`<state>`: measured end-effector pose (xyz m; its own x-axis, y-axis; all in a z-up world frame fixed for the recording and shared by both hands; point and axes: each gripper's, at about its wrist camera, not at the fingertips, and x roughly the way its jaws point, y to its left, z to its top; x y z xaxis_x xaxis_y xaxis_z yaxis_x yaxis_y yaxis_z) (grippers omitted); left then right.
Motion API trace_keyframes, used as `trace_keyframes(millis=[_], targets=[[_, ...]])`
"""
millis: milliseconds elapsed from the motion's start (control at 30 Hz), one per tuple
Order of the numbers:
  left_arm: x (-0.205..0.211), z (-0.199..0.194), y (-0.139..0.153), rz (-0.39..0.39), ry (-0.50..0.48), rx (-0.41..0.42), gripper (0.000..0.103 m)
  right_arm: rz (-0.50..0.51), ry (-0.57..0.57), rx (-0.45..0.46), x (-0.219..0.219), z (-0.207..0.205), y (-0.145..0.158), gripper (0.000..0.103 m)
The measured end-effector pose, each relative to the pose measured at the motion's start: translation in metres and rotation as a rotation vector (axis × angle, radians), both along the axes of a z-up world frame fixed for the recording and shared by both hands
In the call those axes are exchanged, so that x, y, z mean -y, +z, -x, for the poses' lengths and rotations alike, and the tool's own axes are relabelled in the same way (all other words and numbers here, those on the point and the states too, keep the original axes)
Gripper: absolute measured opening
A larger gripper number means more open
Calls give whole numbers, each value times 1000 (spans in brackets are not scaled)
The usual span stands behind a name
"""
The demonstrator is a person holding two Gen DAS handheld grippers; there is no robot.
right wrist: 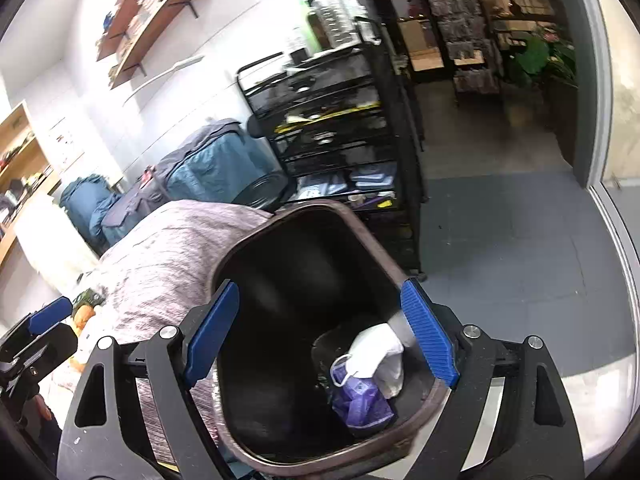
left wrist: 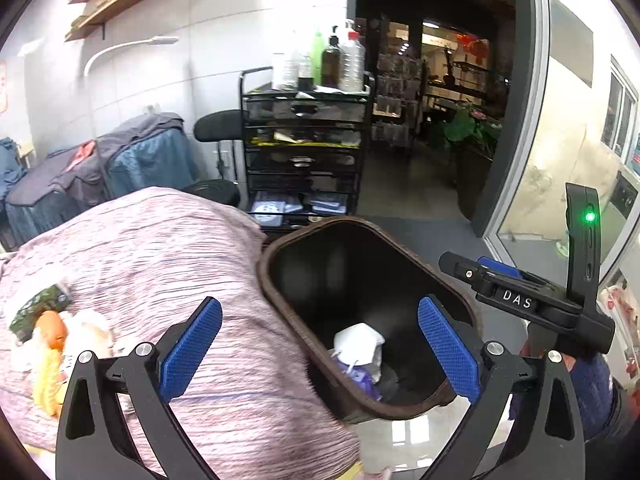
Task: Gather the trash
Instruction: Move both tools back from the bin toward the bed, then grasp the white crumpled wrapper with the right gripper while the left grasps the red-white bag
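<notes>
Both tools open over the bin, nothing in either one

The left tool has its blue pads spread wide, and the right tool is open too, both empty. Under them sits the brown bin, right up against a bed with a pinkish blanket. Trash is already in the bin: a white mask lying on a purple bag. More scraps sit on the blanket, left side.
</notes>
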<state>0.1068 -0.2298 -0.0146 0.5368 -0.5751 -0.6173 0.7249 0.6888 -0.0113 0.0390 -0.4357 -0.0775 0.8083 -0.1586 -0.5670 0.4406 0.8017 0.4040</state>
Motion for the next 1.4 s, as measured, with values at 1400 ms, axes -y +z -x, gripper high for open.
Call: trace_keyframes(millis=[1400], targets=[[-250, -49, -31, 50, 463, -125, 97, 157, 811, -219, -252, -180, 16, 78]])
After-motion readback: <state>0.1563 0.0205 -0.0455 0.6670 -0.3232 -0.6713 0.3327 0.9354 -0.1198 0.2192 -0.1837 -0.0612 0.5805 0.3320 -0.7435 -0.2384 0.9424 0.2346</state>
